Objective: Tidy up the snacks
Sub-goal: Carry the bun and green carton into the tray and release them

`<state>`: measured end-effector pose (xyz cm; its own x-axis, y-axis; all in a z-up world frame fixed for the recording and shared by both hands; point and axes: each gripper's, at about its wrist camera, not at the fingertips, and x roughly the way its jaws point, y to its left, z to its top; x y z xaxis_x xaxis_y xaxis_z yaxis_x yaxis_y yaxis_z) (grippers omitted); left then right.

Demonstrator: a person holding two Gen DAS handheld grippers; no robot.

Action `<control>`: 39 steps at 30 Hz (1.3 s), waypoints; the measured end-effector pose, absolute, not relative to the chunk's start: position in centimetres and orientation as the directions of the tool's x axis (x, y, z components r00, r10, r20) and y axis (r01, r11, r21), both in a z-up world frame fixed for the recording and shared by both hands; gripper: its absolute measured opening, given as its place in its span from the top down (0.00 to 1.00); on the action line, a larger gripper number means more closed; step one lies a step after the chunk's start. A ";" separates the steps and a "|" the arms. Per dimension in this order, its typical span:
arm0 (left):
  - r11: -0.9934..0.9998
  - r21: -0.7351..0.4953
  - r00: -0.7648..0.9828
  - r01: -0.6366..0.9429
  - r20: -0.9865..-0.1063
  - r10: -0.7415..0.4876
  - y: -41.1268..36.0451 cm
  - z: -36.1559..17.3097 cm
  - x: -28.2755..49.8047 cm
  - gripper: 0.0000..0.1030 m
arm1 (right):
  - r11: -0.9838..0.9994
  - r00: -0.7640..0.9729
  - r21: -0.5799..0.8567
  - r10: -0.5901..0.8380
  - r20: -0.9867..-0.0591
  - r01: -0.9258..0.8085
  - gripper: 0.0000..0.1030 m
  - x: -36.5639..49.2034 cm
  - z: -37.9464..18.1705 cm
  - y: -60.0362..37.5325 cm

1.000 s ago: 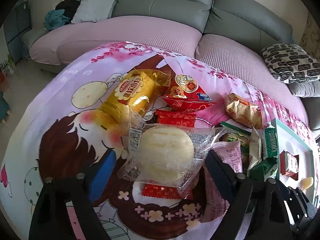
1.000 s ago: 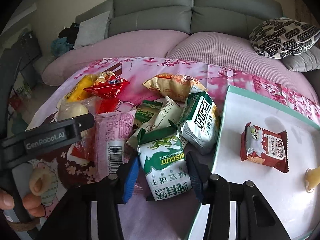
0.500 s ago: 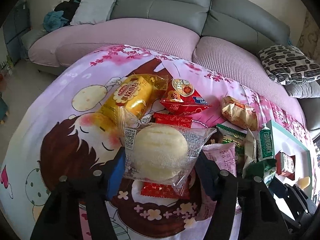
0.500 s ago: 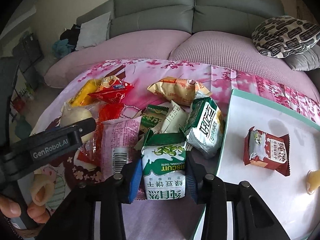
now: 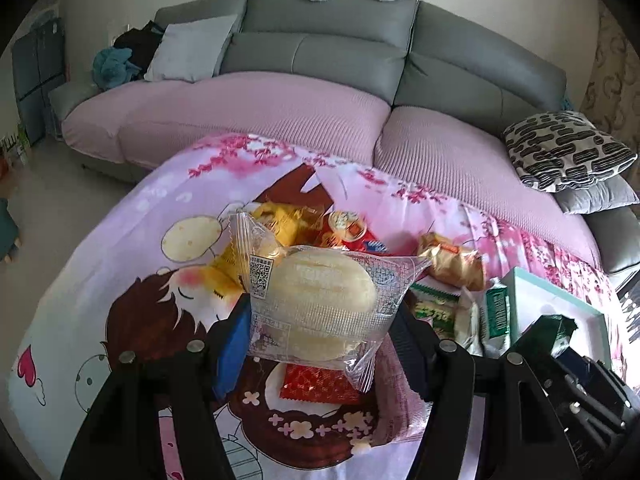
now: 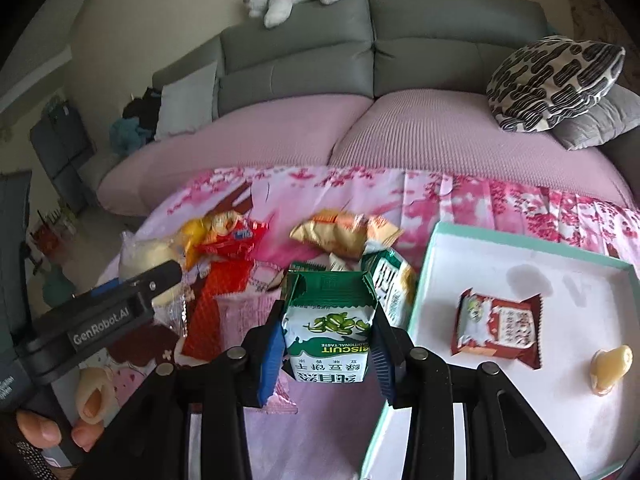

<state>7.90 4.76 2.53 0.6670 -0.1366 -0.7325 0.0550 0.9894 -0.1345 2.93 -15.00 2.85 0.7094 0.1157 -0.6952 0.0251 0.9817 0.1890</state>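
My left gripper [image 5: 320, 320] is shut on a round cream bun in a clear wrapper [image 5: 320, 300] and holds it above the pink cartoon cloth. My right gripper [image 6: 326, 344] is shut on a green-and-white biscuit pack [image 6: 328, 332], lifted above the snack pile. The left gripper and its bun also show in the right wrist view [image 6: 144, 258]. A white tray with a teal rim [image 6: 500, 264] lies at the right and holds a dark red snack pack [image 6: 498, 326] and a small yellow jelly [image 6: 610, 362].
Loose snacks lie on the cloth: a yellow pack [image 5: 276, 220], a red bag [image 5: 352, 232], a golden bag [image 5: 452, 264], flat red sachets [image 5: 316, 384], a pink pack [image 6: 240, 316], green-white packs [image 6: 394, 284]. A pink-covered grey sofa [image 5: 320, 120] stands behind the table.
Both grippers have closed on their snacks and lifted them: the bun has risen off the cloth, and the biscuit pack has come up out of the pile.
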 end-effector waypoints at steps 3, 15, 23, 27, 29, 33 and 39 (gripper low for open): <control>0.989 -0.127 0.683 0.069 -0.717 -0.140 4.0 3.3 7.7 0.35 | 0.979 0.731 0.200 0.103 -0.675 0.047 0.59 2.5 3.7 -16.4; 0.954 -0.090 0.663 0.286 -0.700 -0.265 -5.3 4.8 7.7 0.35 | 0.925 0.761 0.231 -0.087 -0.642 0.300 0.59 -0.5 5.2 -27.2; 0.902 -0.064 0.630 0.426 -0.695 -0.347 -12.7 5.6 7.3 0.35 | 0.856 0.716 0.208 -0.237 -0.657 0.474 0.59 -2.8 4.7 -33.3; 0.870 -0.087 0.582 0.486 -0.710 -0.396 -16.2 5.3 7.2 0.35 | 0.820 0.709 0.211 -0.295 -0.641 0.532 0.59 -4.0 4.7 -35.4; 0.859 -0.089 0.565 0.504 -0.719 -0.406 -17.5 5.0 7.1 0.35 | 0.796 0.695 0.205 -0.333 -0.638 0.569 0.59 -4.6 4.6 -36.3; 0.843 -0.083 0.539 0.532 -0.734 -0.413 -19.9 4.3 6.8 0.35 | 0.755 0.648 0.182 -0.382 -0.659 0.630 0.59 -5.4 3.7 -38.0; 0.829 -0.066 0.510 0.556 -0.760 -0.402 -22.8 3.1 6.7 0.35 | 0.731 0.629 0.207 -0.366 -0.686 0.651 0.59 -5.4 2.3 -39.4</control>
